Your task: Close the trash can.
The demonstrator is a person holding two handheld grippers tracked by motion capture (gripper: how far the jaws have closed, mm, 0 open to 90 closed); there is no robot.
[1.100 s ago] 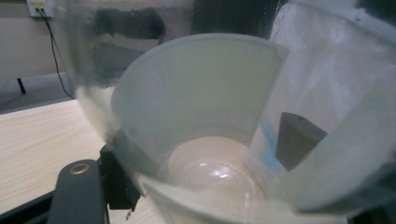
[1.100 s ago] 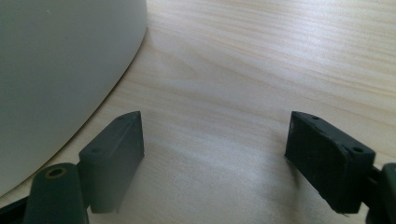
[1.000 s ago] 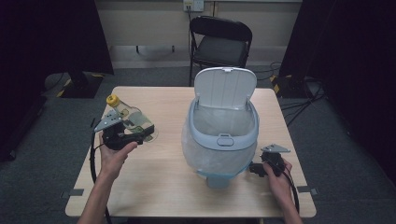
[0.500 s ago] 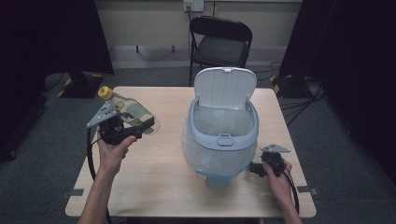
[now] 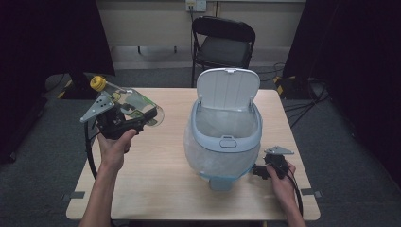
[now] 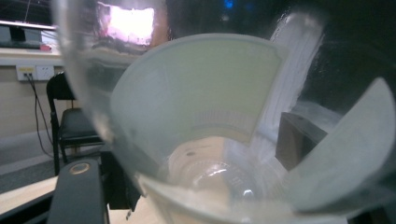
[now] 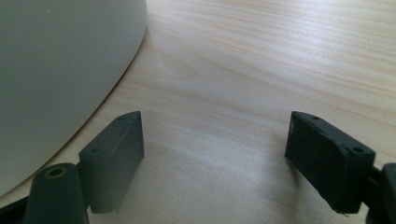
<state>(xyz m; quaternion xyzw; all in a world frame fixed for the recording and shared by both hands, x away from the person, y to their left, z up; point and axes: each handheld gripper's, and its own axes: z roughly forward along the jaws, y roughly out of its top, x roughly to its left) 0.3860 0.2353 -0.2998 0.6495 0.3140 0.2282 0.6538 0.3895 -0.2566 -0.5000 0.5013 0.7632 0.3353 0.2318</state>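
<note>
Left tool (image 5: 135,118) clamped on a clear plastic bottle (image 5: 135,105), held in the air above the counter's (image 5: 156,189) left edge, well apart from the bin (image 5: 226,142). Bare counter lies between them. Bottle: yellow cap, green-white label, lying roughly level. Bin lid stands open, clear liner inside. Right tool (image 7: 212,149) jaws wide apart, nothing between, resting just beside the bin's base near the right edge.

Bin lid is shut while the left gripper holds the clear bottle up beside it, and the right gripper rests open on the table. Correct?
Not quite: the bin lid stands open, tipped up at the back, as the high view shows. The rest holds: the left gripper holds the clear bottle up beside the bin, and the right gripper rests open on the table.
</note>
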